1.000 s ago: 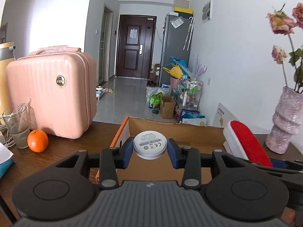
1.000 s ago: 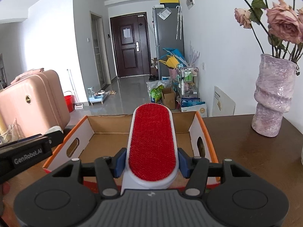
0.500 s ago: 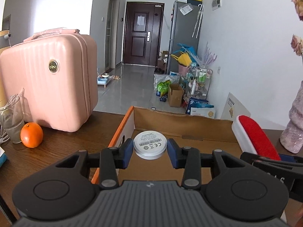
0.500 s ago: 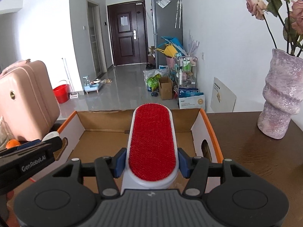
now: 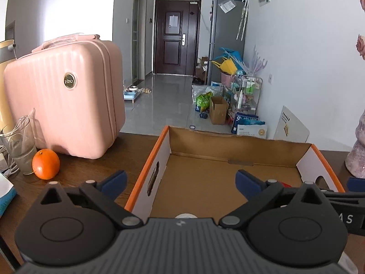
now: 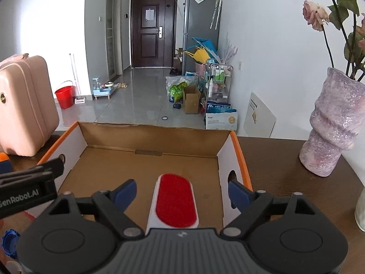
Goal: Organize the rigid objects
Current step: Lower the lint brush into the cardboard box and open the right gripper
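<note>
Both grippers, left and right, are opening wide over the box, brush lying loose between the right jaws

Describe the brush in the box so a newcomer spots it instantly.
Find the open cardboard box with orange edges on the wooden table. The lint brush lies on its floor between the opening right gripper jaws, untouched: a white oval body with a red fuzzy face.
</note>
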Available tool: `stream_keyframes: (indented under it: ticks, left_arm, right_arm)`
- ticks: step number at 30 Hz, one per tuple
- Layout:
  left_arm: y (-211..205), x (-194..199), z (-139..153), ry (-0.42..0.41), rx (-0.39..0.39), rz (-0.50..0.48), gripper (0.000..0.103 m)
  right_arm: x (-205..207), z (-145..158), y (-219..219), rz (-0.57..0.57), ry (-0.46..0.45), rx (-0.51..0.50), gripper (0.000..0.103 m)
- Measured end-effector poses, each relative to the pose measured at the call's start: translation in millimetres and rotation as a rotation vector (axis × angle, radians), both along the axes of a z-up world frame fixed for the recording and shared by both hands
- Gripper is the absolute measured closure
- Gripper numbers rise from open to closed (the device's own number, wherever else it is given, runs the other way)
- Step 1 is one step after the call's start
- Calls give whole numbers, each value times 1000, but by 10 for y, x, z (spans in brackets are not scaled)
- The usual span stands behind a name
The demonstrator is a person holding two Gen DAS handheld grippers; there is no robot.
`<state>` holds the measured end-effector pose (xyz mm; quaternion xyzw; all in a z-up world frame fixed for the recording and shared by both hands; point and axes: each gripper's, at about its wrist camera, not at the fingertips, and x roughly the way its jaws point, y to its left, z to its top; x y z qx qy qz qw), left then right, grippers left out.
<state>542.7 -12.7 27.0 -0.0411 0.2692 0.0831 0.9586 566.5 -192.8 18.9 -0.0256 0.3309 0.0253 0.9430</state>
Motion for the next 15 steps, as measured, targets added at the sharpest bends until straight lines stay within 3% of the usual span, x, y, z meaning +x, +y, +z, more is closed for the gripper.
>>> stream_keyframes:
  ticks: [15]
  left_arm:
    - [60, -125, 40, -12, 1, 4, 0]
  right_arm:
    - [-171, -14, -58, 13, -5, 40, 0]
